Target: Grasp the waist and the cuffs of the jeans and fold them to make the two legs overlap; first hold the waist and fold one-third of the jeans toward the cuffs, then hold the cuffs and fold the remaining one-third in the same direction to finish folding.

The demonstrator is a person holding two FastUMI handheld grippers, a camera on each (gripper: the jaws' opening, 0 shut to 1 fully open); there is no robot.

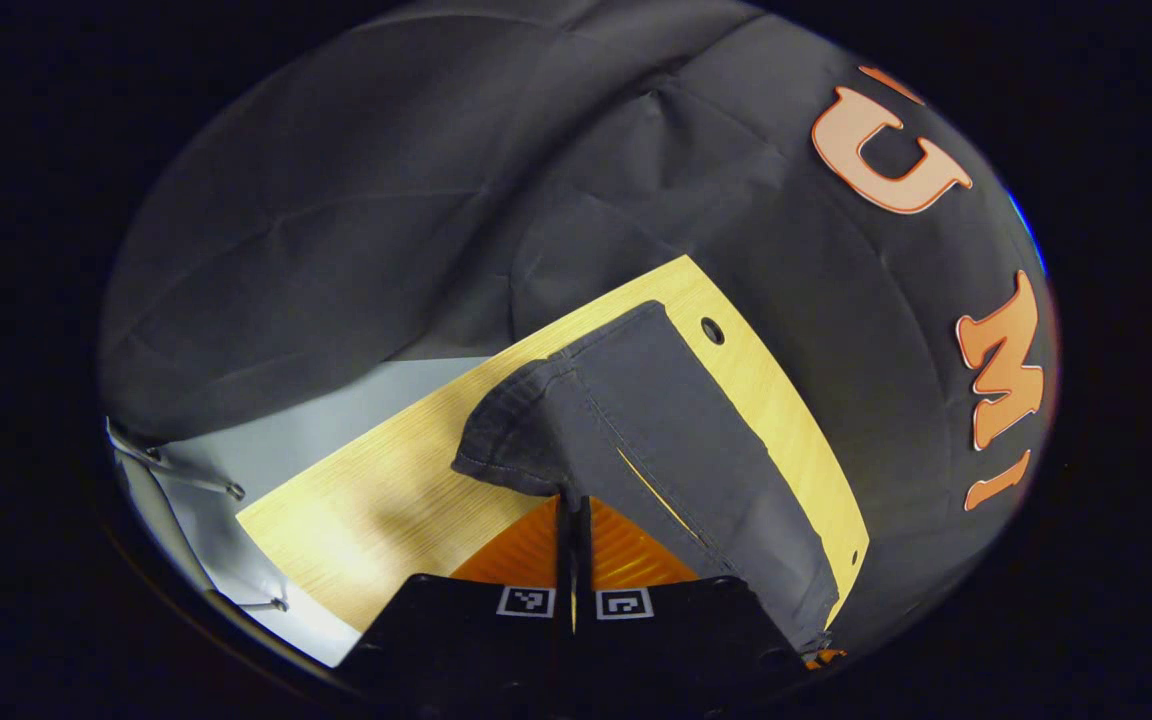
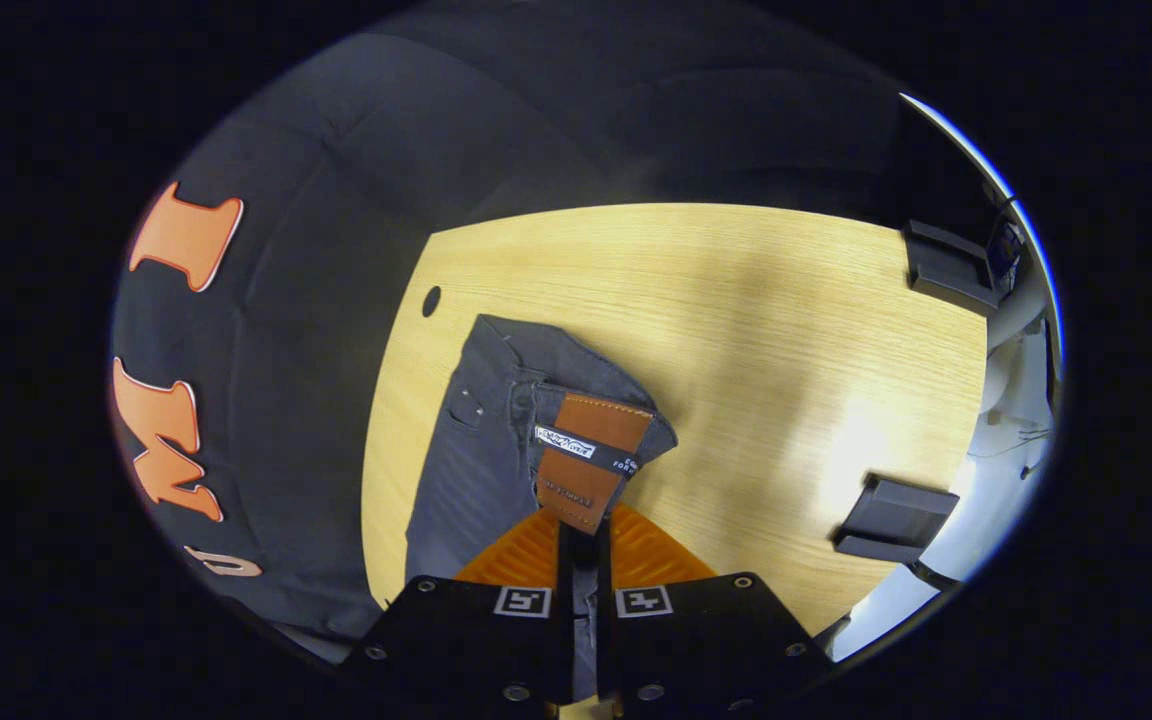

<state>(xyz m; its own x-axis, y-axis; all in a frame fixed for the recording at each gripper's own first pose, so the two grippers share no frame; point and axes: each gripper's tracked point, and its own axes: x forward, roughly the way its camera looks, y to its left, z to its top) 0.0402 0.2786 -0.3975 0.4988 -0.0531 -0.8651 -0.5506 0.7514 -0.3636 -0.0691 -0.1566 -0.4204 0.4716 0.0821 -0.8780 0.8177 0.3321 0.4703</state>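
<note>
The dark grey jeans (image 1: 676,440) lie on the pale wooden table (image 1: 376,500), close to the edge that runs along the black cloth wall (image 1: 356,220), with their long axis roughly parallel to that edge. In the left gripper view they stretch away from the camera toward a small round hole (image 1: 712,330) in the tabletop; the cuff end is lifted and bunched at the left gripper (image 1: 573,515), whose 2 fingers are pressed together on the fabric. The near stretch of the leg runs down beside the gripper body and is cut off at the picture's lower rim, so how it lies there cannot be made out

In the right gripper view the jeans (image 2: 481,440) point away toward the same hole (image 2: 431,301), and the waistband is raised – its brown leather patch (image 2: 591,455) faces the camera, tilted, with a white tag across it too small to read. The right gripper (image 2: 582,545) is closed on the waistband, the cloth pinched between both fingers and hidden below them. This view also shows 2 dark block-like fixtures (image 2: 896,520) along the table's far side – what they are cannot be told
</note>
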